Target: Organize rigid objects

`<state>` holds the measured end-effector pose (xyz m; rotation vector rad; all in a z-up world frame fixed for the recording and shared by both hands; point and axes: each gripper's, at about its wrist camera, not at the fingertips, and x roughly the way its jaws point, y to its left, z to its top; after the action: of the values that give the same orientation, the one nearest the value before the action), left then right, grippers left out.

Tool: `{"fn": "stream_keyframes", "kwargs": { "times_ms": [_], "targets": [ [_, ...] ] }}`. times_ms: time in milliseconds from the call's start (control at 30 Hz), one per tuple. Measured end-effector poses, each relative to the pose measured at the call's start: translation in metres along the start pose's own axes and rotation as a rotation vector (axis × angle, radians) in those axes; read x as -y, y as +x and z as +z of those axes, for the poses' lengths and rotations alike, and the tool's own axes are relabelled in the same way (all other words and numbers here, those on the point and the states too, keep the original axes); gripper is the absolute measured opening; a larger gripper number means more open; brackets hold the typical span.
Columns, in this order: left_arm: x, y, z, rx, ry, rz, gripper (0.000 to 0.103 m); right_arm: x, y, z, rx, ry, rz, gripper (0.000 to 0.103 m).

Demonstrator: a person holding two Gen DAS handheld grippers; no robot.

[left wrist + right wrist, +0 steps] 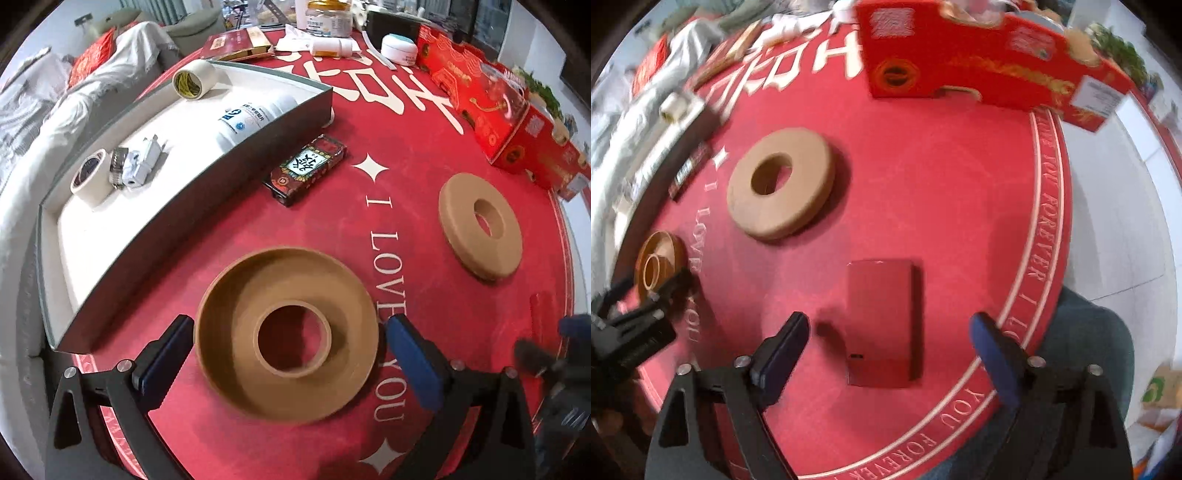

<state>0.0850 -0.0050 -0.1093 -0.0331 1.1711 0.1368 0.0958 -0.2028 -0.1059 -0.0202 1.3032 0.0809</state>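
Note:
A brown ring-shaped dish (286, 334) with a raised inner collar sits on the red tablecloth. My left gripper (290, 349) is open, its fingers on either side of the dish rim, seemingly just clear of it. A flat brown ring (480, 225) lies to the right; it also shows in the right wrist view (781, 188). A small red box (881, 323) lies flat between the fingers of my right gripper (888, 338), which is open above it. A patterned lighter (306, 168) lies beside a grey tray (207, 177).
The tray holds two tape rolls (192, 79), a white bottle (255, 118) and a white plug (142, 166). Red gift boxes (491, 99) stand at the back right. Jars and cartons (328, 18) crowd the far edge. The table edge (1052, 258) is close on the right.

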Motion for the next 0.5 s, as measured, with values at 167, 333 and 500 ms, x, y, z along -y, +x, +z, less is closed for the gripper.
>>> {"fn": "stream_keyframes", "kwargs": {
  "times_ms": [167,333,500],
  "targets": [
    [-0.0051,-0.0012,-0.0054,-0.004,-0.054,-0.026,0.103,-0.0132,0.0084,0.0032,-0.023,-0.043,-0.013,0.103],
    [-0.0047,0.0027,-0.0024,0.012,-0.044,-0.028,0.103,-0.0092,0.0088,0.0009,-0.012,-0.041,-0.012,0.103],
    [-0.0048,0.0021,-0.0028,0.018,-0.031,-0.034,0.103,-0.0049,0.0040,-0.0049,-0.011,-0.035,-0.012,0.103]
  ]
}}
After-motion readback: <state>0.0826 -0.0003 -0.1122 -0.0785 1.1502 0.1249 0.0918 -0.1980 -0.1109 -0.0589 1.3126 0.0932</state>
